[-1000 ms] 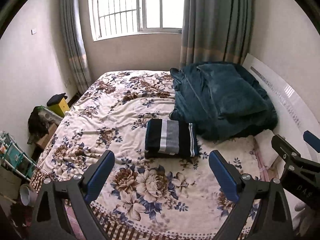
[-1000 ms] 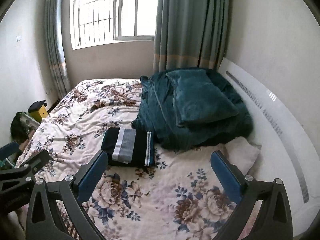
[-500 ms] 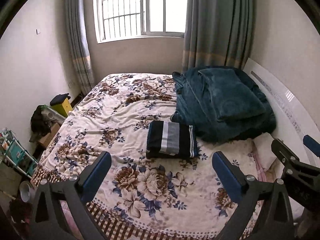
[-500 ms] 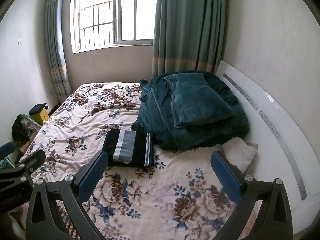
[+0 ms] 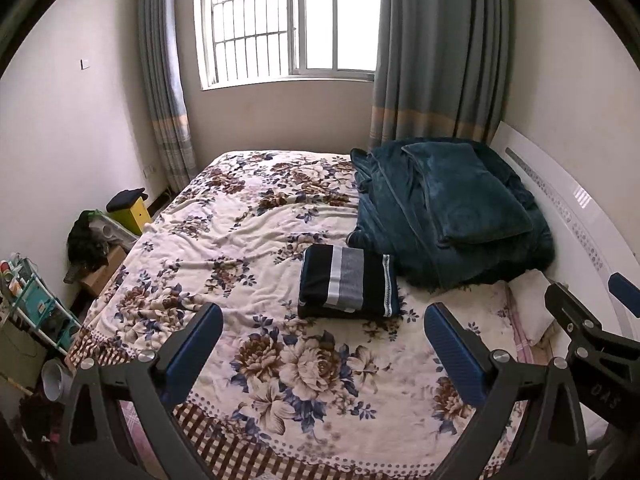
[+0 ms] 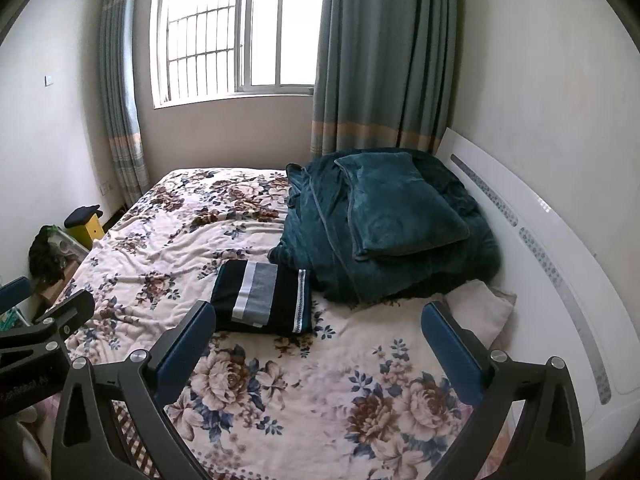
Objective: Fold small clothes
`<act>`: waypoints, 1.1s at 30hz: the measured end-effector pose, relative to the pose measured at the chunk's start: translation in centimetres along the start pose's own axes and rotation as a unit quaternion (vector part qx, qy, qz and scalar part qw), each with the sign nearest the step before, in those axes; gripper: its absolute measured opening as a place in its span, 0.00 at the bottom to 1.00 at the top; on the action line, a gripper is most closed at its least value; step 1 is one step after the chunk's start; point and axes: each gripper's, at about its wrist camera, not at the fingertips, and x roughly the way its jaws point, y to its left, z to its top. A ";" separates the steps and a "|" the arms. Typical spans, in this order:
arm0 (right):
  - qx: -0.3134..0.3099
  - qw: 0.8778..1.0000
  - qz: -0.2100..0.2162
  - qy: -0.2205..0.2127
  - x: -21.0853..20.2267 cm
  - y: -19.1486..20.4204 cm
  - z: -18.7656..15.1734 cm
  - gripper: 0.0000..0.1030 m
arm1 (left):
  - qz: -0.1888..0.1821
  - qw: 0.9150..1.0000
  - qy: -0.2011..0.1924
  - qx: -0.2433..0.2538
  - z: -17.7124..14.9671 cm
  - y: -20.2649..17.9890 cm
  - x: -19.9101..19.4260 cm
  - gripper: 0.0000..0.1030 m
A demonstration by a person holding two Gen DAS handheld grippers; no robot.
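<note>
The dark striped cloth garment [image 5: 347, 287] is seen folded on the flowery bed blanket [image 5: 248, 232], both the left gripper [image 5: 324, 354] and the right gripper [image 6: 320, 350] are held wide open and empty, so the folding seems done, and another small garment would be needed next.

Few marks can be read. In the left wrist view, at the lower right of the frame, the black body of the right gripper [image 5: 590, 294] carries pale raised letters [image 5: 604, 390]. They stand tilted and partly turned, and look like "DAS", though this reading is not sure. In the right wrist view, at the lower left of the frame, the black body of the left gripper [image 6: 48, 294] bears a faint line of small print [image 6: 20, 391], too blurred to make out. On the shelf [image 5: 38, 312] at the left edge of the left wrist view, the packages' labels are too small to read.
</note>
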 end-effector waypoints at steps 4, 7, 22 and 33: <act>0.001 1.000 0.002 0.000 -0.1 0.1 0.0 1.00 | 0.000 1.000 -0.001 0.000 -0.1 0.0 0.0 1.00; 0.001 1.000 0.005 0.001 -0.3 0.4 0.0 1.00 | 0.000 1.000 0.000 0.001 0.0 0.0 -0.1 1.00; 0.001 1.000 0.007 0.003 -0.7 0.7 -0.3 1.00 | 0.011 1.000 0.000 -0.012 -0.6 0.9 -0.3 1.00; 0.004 1.000 0.004 0.002 -0.9 0.7 -0.4 1.00 | 0.012 1.000 -0.002 -0.011 -0.2 1.3 0.1 1.00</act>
